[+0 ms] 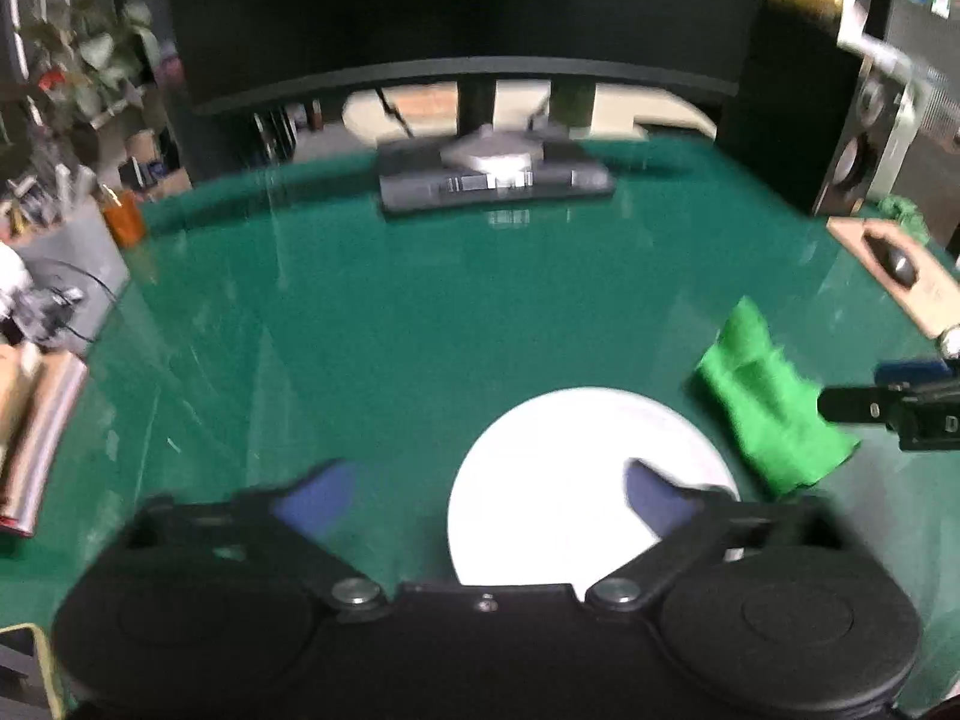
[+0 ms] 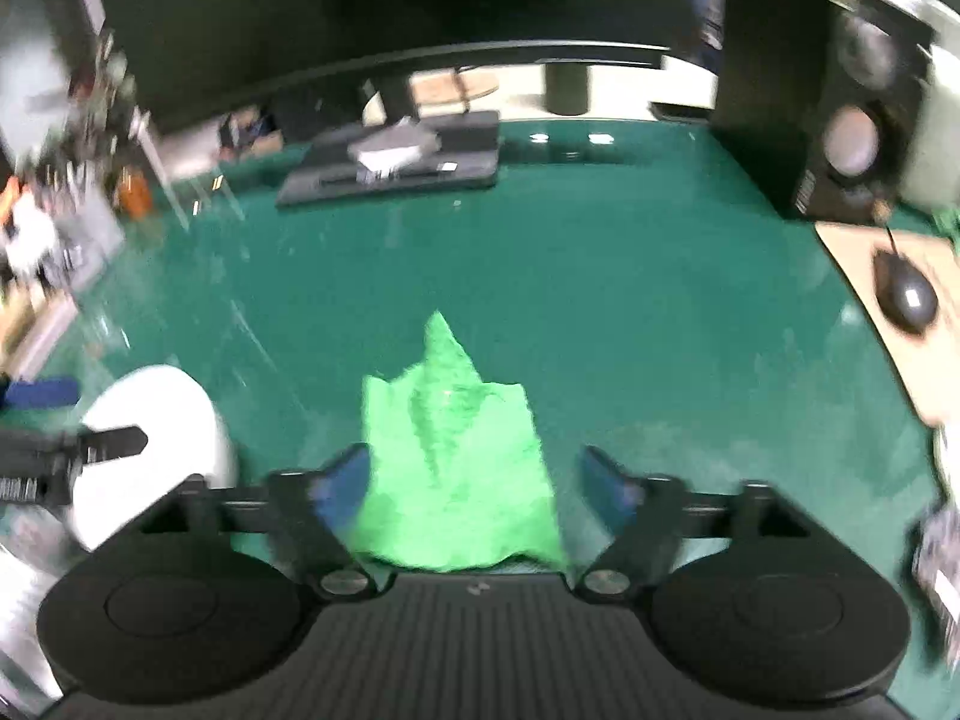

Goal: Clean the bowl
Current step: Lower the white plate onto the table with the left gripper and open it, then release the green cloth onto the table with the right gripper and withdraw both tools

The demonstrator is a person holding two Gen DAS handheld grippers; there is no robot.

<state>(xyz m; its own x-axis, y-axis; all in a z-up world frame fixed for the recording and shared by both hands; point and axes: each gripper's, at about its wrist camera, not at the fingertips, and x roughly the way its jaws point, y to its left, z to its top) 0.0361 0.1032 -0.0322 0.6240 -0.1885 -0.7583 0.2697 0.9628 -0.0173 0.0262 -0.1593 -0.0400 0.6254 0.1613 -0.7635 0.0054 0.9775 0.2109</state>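
My left gripper has its jaws spread wide, holding nothing. The white bowl sits on the green surface, partly under the right-hand jaw. My right gripper also has wide jaws, holding nothing; the crumpled green cloth lies between them, on the surface. Both views are blurred.
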